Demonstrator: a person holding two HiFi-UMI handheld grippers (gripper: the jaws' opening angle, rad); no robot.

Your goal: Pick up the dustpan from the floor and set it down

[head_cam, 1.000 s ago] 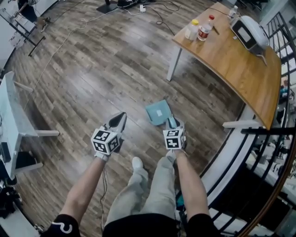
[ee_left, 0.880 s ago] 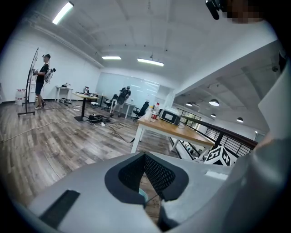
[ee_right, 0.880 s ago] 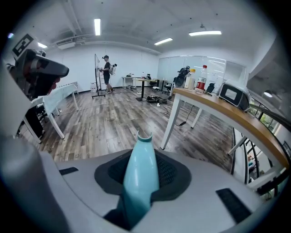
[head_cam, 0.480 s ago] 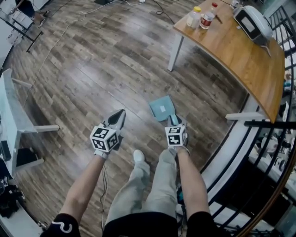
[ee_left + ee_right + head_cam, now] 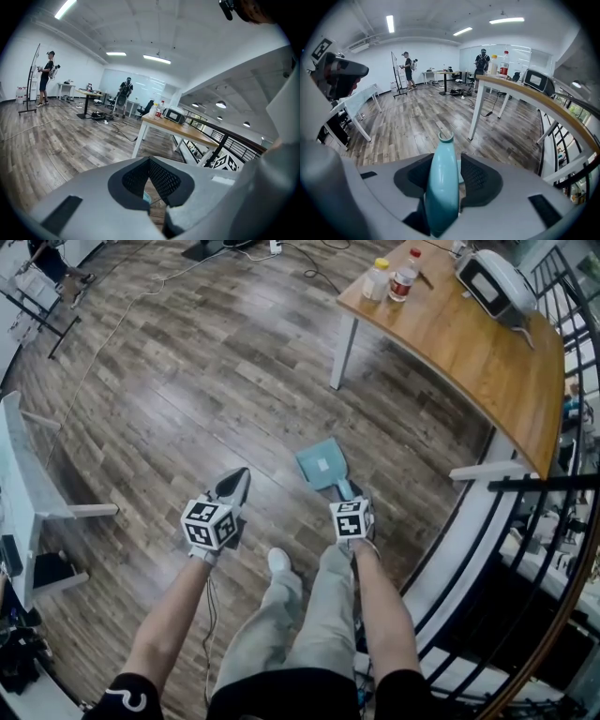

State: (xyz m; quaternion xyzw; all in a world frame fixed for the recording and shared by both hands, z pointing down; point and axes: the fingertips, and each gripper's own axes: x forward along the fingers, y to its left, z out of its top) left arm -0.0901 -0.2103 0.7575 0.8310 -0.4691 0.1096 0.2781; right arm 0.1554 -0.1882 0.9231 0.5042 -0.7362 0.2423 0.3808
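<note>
The right gripper (image 5: 445, 158) points down at the floor and its jaws are opening. The pale blue handle (image 5: 443, 187) of the dustpan (image 5: 322, 465) stands between them. It lies close against the left-hand pad in the right gripper view, while a narrow gap shows between it and the other pad, so the grip is loose and no longer pinches. The pan itself lies flat on the wooden floor (image 5: 187, 381) just ahead of this gripper, its wide mouth turned away from the person and its handle running back into the jaws. It sits near the floor's right edge, where a white curb and a black railing (image 5: 553, 521) run.

The left gripper (image 5: 236, 486) hangs just off to the left, apart from the dustpan, with its jaw tips closed together and nothing in them. Between and below the two grippers are the person's grey trouser legs and a white shoe (image 5: 278, 563).

Beyond the dustpan stands a long wooden table (image 5: 469, 343) on white legs. Two bottles (image 5: 392, 277) stand at its far left corner, and a white appliance (image 5: 492, 279) rests near its far right corner. A white table (image 5: 19, 465) stands at the left side of the floor. Two people (image 5: 408, 70) stand far across the room.
</note>
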